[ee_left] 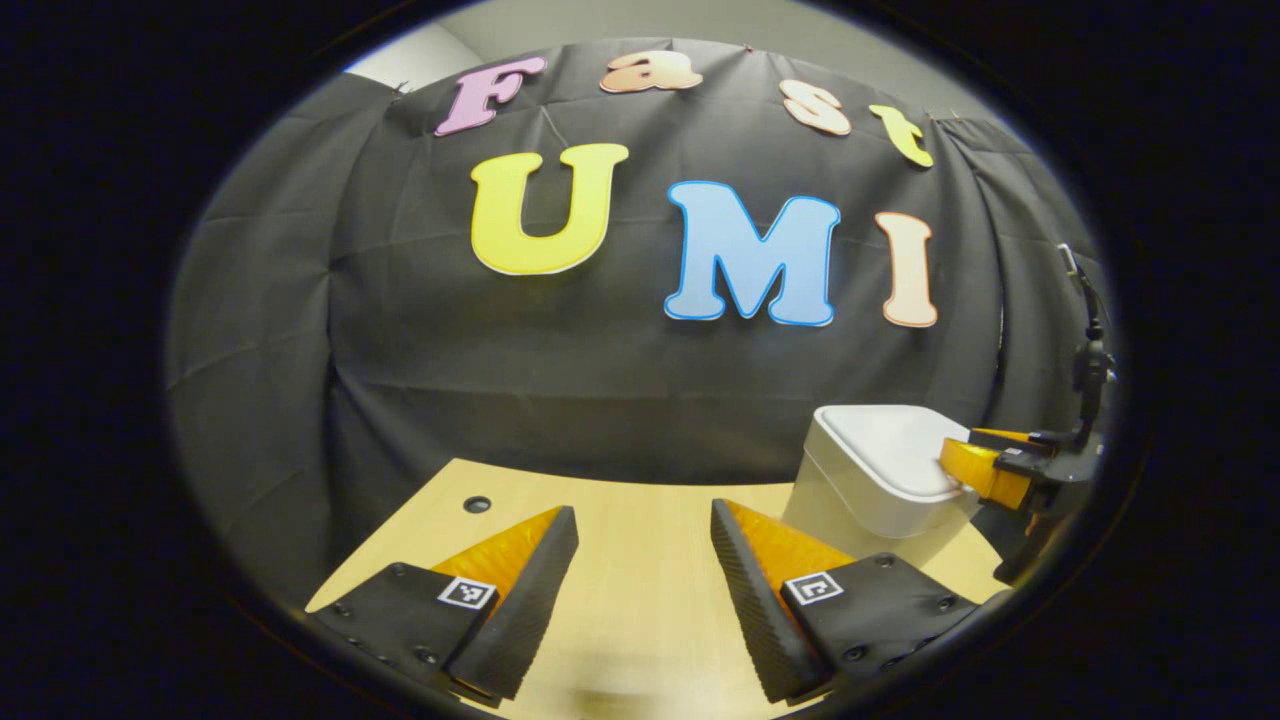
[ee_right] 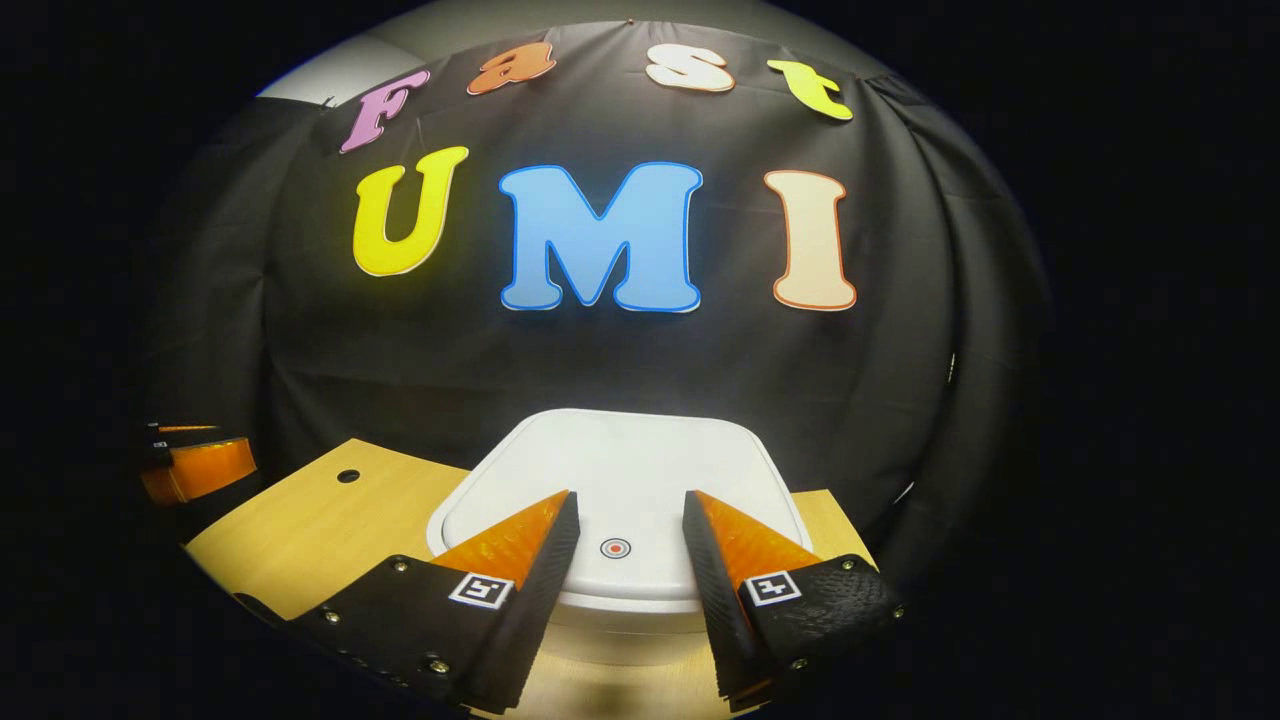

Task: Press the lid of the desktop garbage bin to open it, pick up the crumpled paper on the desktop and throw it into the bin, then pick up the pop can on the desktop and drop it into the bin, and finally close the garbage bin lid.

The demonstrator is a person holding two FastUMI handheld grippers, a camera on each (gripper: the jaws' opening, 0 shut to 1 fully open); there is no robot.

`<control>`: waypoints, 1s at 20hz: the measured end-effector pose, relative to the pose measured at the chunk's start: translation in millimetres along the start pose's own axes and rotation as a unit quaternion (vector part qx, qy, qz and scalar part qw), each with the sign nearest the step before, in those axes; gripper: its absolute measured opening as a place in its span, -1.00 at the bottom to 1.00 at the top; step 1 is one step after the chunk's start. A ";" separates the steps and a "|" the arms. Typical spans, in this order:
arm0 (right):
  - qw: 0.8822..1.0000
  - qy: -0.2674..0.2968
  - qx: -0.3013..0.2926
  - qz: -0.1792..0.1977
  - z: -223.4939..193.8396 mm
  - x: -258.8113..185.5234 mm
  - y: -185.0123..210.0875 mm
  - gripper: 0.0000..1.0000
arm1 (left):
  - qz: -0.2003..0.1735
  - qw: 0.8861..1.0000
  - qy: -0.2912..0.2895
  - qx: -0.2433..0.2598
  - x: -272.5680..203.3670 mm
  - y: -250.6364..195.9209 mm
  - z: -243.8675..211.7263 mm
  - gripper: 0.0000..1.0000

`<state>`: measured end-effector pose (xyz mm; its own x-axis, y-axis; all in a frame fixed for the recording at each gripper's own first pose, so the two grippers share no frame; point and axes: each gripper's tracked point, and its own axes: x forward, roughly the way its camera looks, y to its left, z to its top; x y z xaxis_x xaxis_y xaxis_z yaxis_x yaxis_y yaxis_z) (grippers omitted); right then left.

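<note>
On the wooden counter the white bin stands upright, lid shut — my right tool, fingers wide, hovers over its lid; my left tool gapes wide above bare counter.

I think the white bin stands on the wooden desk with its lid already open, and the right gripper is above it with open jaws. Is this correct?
Not quite: the lid of the bin is closed, lying flat, as the right gripper view shows. The rest holds: the bin stands on the wooden desk, and the right gripper is above the lid with its jaws open.
</note>
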<state>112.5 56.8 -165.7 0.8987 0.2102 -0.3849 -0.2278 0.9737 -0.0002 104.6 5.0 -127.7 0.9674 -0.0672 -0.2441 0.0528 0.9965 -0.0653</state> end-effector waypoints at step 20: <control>0.999 -0.016 0.027 0.015 -0.7 -14.4 0.5 0.38 | -0.005 1.000 -0.013 0.012 -14.8 -3.7 11.7 0.79</control>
<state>99.2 54.1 -160.9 0.9034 0.2408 -0.3549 -0.2348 0.9702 0.0605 93.0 2.8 -112.5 0.9728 -0.0766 -0.2186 0.0683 0.9966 -0.0451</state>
